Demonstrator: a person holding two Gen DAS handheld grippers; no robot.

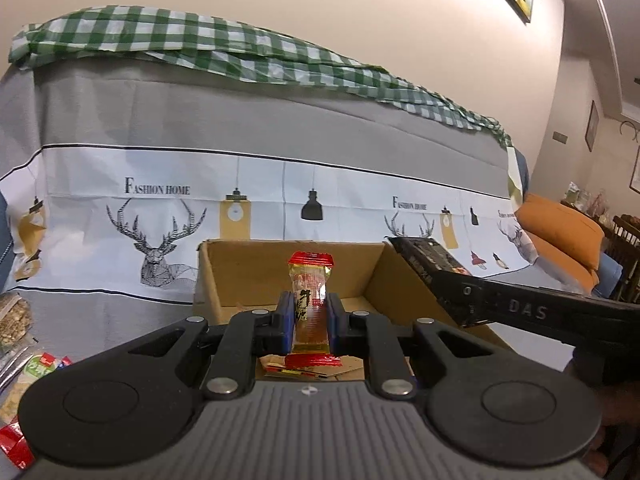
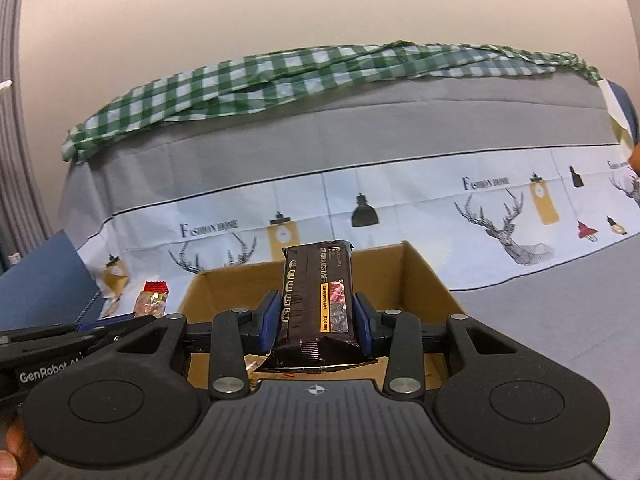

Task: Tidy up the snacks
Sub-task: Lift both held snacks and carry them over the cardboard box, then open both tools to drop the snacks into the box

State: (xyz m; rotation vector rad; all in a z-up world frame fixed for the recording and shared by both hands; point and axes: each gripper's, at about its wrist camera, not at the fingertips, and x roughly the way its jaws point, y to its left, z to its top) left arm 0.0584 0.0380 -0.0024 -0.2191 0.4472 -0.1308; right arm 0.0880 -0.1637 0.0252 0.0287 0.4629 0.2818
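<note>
My left gripper (image 1: 311, 312) is shut on a small gold and red snack packet (image 1: 311, 300), held upright above the open cardboard box (image 1: 244, 276). My right gripper (image 2: 316, 314) is shut on a larger black snack packet (image 2: 316, 296), also upright over the cardboard box (image 2: 424, 280). In the left wrist view the black packet (image 1: 424, 256) and the right gripper's arm come in from the right over the box's right wall. In the right wrist view the gold and red packet (image 2: 152, 298) shows at the left, above the left gripper's body. Another red-edged wrapper (image 1: 304, 362) lies on the box floor.
The box stands on a grey cloth with a deer and lamp print (image 1: 160, 248), which drapes up behind it. Loose snack bags (image 1: 16, 320) lie at the left edge. A green checked cloth (image 1: 200, 40) lies on top. Orange cushions (image 1: 564, 232) sit at the right.
</note>
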